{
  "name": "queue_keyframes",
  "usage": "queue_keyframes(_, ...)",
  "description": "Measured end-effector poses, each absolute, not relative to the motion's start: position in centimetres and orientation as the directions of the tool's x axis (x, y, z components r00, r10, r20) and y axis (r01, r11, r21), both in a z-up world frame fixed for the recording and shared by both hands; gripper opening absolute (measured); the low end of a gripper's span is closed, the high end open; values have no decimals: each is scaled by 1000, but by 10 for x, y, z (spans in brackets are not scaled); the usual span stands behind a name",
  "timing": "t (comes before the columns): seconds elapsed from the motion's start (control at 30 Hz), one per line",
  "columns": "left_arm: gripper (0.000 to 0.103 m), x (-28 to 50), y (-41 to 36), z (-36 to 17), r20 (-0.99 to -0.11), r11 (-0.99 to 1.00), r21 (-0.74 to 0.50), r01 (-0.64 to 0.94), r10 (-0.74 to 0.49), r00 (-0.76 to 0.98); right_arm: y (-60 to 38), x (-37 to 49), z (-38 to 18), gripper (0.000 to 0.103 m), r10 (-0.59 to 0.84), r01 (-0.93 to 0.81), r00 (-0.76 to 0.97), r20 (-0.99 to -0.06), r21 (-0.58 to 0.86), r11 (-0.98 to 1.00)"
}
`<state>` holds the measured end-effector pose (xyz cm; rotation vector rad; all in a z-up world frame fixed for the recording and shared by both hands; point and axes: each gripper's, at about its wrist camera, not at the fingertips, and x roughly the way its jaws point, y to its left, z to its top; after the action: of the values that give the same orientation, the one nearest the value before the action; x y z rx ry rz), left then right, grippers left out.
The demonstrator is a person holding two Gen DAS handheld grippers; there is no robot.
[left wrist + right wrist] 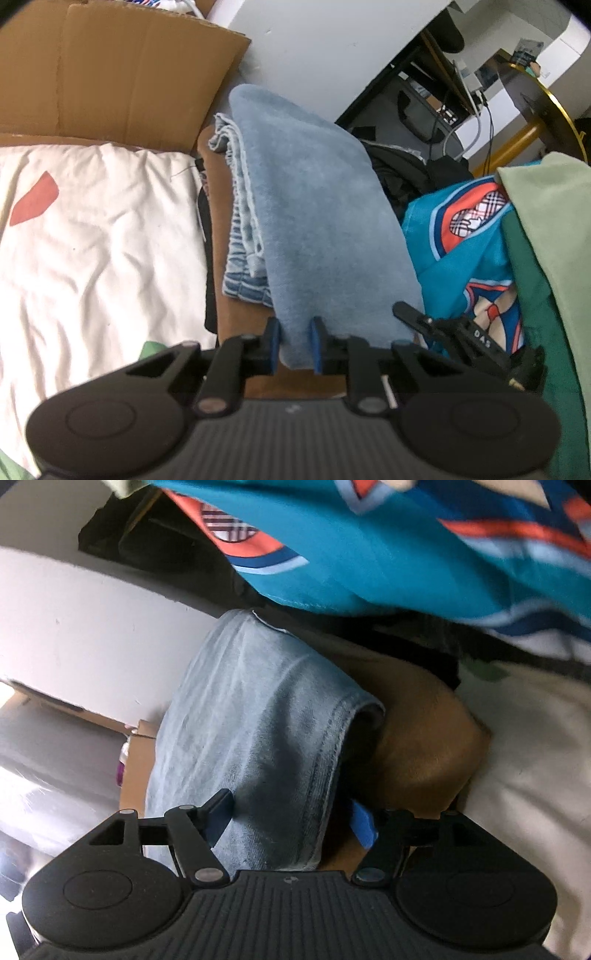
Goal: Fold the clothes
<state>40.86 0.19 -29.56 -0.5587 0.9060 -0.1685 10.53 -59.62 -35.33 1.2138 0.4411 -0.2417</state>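
Blue towel (pixel 314 206) already folded small. Left gripper (pixel 295 345) pinching its edge; right gripper (pixel 291 818) spread wide around it. Teal shirt (pixel 461 251) left unfolded.

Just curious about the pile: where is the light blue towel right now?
In the left wrist view, the light blue towel sits centre, draped over folded jeans, between white bedding and a teal printed garment.

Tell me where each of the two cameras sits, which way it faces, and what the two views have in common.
Left wrist: sits on the left gripper, looking forward and down along its fingers at the light blue garment pinched between them; the right gripper shows at right.
Right wrist: sits on the right gripper, rolled sideways, facing the same garment between its spread jaws; only its own fingers show.
Shared: the blue garment, the teal printed cloth, the brown surface.
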Motion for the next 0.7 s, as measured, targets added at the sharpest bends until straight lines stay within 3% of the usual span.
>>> queue_keyframes(0.07,18,408,2,-296,-696,843,-530,-87,-374,612,-597,104,-360,70,75,383,904,-422,874,300)
queue_keyframes(0.17,18,408,2,-296,-697,846,-526,-82,-374,612,-598,99,-370,60,134,339,917,-374,913,227)
queue_keyframes(0.4,18,410,1,-295,-700,850,-522,-78,-374,608,-590,90,-376,25,190,273,933,-304,946,176)
queue_keyframes(0.5,17,409,1,-295,-703,853,-516,-72,-374,605,-586,82,-371,19,187,258,938,-293,947,191)
queue_keyframes(0.7,17,408,3,-298,-701,849,-523,-73,-380,603,-585,79,-362,19,185,247,939,-289,944,221)
